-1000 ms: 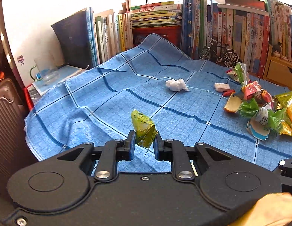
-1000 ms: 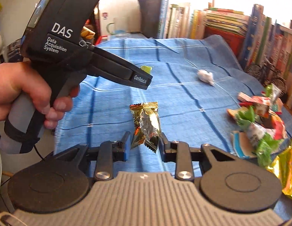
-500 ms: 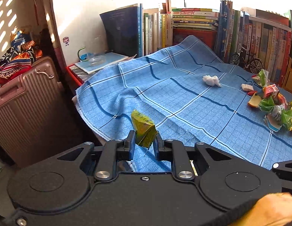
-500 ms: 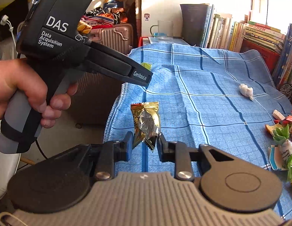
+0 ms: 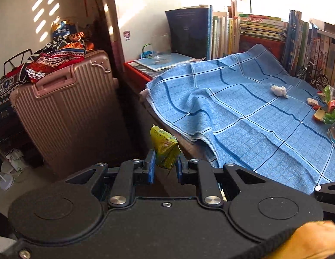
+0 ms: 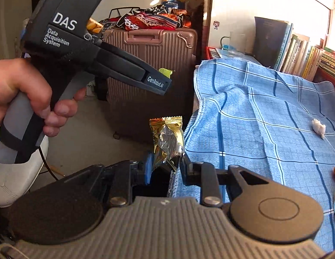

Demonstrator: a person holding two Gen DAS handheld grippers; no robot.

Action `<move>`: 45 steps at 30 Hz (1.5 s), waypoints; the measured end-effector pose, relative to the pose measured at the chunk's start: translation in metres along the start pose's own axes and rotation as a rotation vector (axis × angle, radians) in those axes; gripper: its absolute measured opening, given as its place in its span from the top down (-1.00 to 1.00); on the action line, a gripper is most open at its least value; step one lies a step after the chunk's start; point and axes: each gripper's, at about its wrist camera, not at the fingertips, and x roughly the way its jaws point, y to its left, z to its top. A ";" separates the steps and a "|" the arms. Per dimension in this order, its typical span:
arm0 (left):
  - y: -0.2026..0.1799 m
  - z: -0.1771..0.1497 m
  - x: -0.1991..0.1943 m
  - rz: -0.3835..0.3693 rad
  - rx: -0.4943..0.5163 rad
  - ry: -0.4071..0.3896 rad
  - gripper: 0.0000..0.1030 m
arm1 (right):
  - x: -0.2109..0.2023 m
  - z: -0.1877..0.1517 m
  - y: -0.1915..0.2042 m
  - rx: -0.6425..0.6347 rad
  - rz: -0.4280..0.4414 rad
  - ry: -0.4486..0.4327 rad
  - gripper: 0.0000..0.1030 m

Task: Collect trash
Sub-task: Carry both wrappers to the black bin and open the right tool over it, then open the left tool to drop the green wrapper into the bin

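Observation:
My left gripper (image 5: 165, 168) is shut on a crumpled green-yellow wrapper (image 5: 164, 149), held past the left edge of the blue checked cloth (image 5: 254, 116), over the dark gap beside the table. My right gripper (image 6: 164, 168) is shut on a gold and silver foil wrapper (image 6: 167, 138), at the cloth's left edge (image 6: 264, 118). In the right wrist view a hand (image 6: 18, 88) holds the left gripper (image 6: 167, 76), the green wrapper (image 6: 166, 72) showing at its tip. A white tissue ball (image 5: 278, 90) and a pile of wrappers (image 5: 327, 112) lie on the cloth.
A pink ribbed suitcase (image 5: 66, 112) with patterned fabric (image 5: 53, 60) on top stands left of the table. Books (image 5: 264, 36) line the back, with a glass mug (image 5: 158, 49) and a toy bicycle (image 5: 312, 75). A white stool (image 6: 14, 172) sits at lower left.
Both grippers have swung left with their wrappers, from over the cloth to its left edge and beyond. The suitcase and floor have come into view.

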 end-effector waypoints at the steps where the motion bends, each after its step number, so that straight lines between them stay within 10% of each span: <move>1: 0.004 -0.002 -0.002 0.010 -0.011 0.003 0.64 | 0.004 0.000 0.002 -0.002 0.010 0.005 0.39; 14: 0.035 -0.049 -0.030 0.107 -0.126 0.070 0.64 | 0.037 -0.006 0.026 -0.034 0.093 0.070 0.37; 18: 0.040 -0.058 -0.036 0.119 -0.152 0.078 0.64 | 0.043 -0.005 0.034 -0.106 0.016 0.066 -0.73; 21: 0.044 -0.060 -0.035 0.121 -0.158 0.086 0.64 | 0.040 -0.005 0.043 -0.191 -0.060 0.002 -1.00; 39: 0.042 -0.064 -0.024 0.056 -0.200 0.127 0.61 | 0.030 -0.005 0.042 -0.168 -0.105 0.001 -1.00; 41: 0.040 -0.063 -0.022 0.054 -0.205 0.130 0.44 | 0.029 -0.006 0.040 -0.157 -0.112 0.007 -1.00; 45: 0.038 -0.060 -0.020 0.088 -0.202 0.103 -0.53 | 0.030 -0.006 0.038 -0.144 -0.113 0.020 -1.00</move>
